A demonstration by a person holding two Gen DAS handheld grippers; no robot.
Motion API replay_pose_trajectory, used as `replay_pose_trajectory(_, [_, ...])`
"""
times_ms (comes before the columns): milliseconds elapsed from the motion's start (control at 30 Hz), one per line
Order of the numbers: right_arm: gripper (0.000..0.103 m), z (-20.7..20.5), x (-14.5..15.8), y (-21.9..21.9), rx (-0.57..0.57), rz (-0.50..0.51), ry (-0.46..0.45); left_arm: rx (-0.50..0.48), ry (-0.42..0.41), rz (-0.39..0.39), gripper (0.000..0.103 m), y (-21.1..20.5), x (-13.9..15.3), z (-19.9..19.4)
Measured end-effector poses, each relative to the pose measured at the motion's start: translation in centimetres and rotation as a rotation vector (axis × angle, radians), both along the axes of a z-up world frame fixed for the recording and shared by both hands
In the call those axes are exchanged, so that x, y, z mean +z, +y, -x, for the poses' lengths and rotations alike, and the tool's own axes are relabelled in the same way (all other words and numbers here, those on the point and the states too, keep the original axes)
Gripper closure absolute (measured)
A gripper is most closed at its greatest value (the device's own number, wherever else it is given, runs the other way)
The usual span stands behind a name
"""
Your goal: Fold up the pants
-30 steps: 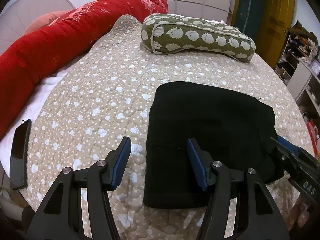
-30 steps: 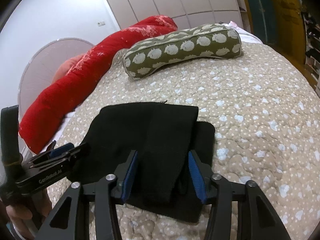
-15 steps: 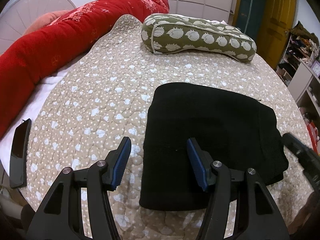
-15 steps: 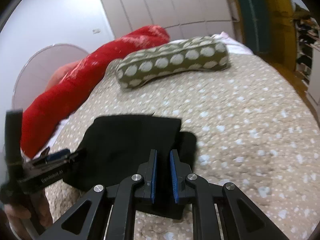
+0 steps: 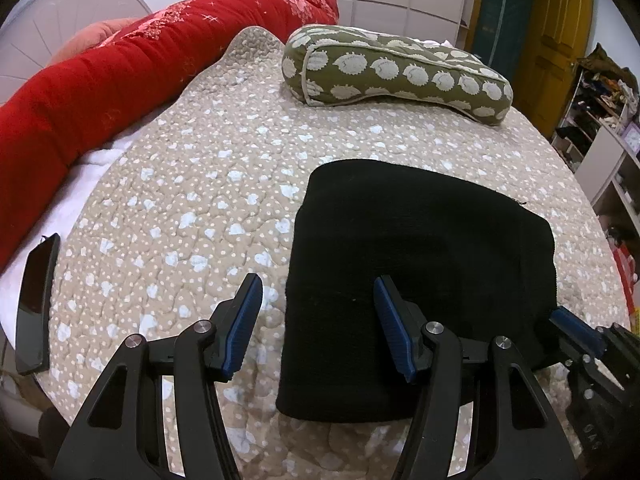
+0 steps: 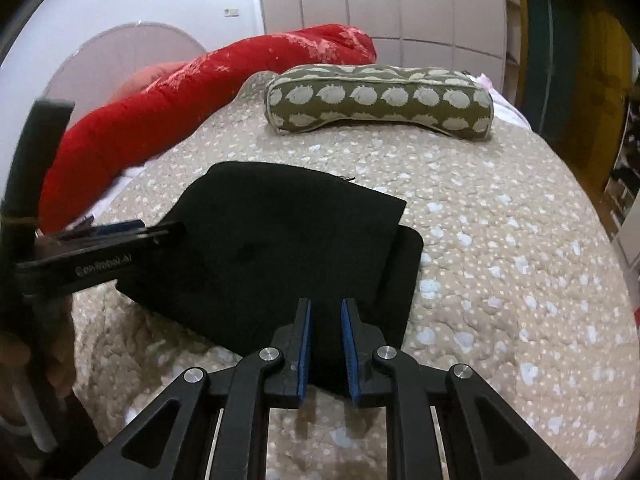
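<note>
While the right gripper (image 6: 325, 346) pinches the near edge of the black pants (image 5: 420, 264) folded on the quilted bed (image 5: 192, 200), the left gripper (image 5: 318, 322) hangs spread open; a one-sided pull could skew the stack.

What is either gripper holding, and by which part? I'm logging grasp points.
The right gripper pinches the black pants at their near folded edge. The left gripper is open, holding nothing.

Black pants (image 5: 420, 264), knit-textured, folded into a compact rectangle of stacked layers (lower layer jutting out along one side), lying flat; one near edge pinched up, stray thread at far edge.
</note>
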State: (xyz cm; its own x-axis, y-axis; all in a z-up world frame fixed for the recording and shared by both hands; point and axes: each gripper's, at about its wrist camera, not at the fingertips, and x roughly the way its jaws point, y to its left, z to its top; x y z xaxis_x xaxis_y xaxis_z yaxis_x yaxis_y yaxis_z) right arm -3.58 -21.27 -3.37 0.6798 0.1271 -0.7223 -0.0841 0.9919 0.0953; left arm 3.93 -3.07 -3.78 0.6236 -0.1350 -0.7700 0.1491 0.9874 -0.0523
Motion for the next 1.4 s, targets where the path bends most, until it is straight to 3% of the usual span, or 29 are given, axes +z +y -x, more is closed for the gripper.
replay_pose_trajectory(167, [0.086,0.2,1.2,-0.8,-0.012,-0.073,-0.019,0.007,0.002,0.005,0.045,0.2,0.2,0.1])
replay_pose_trajectory(333, [0.073,-0.3,1.8,-0.4,-0.025,-0.075,-0.036,-0.008,-0.024,0.010,0.045,0.0,1.4,0.5])
replay_pose_trajectory(767, [0.068,-2.2,0.0,-1.4,-0.077,-0.066,0.015,-0.046,-0.014,0.017,0.045,-1.2,0.9,0.5])
replay_pose_trajectory(833, [0.067,-2.4,-0.1,-1.7,-0.080,-0.072,0.017,-0.044,-0.013,0.016,0.043,-1.2,0.8,0.4])
replay_pose_trajectory(900, [0.066,-2.5,-0.3,-1.9,-0.080,-0.078,0.018,-0.033,-0.016,0.000,0.033,-1.1,0.6,0.3])
replay_pose_trajectory(1400, [0.059,-2.6,-0.3,-2.4,-0.094,-0.085,0.030,-0.024,0.010,0.036,0.028,-0.5,-0.1,-0.4])
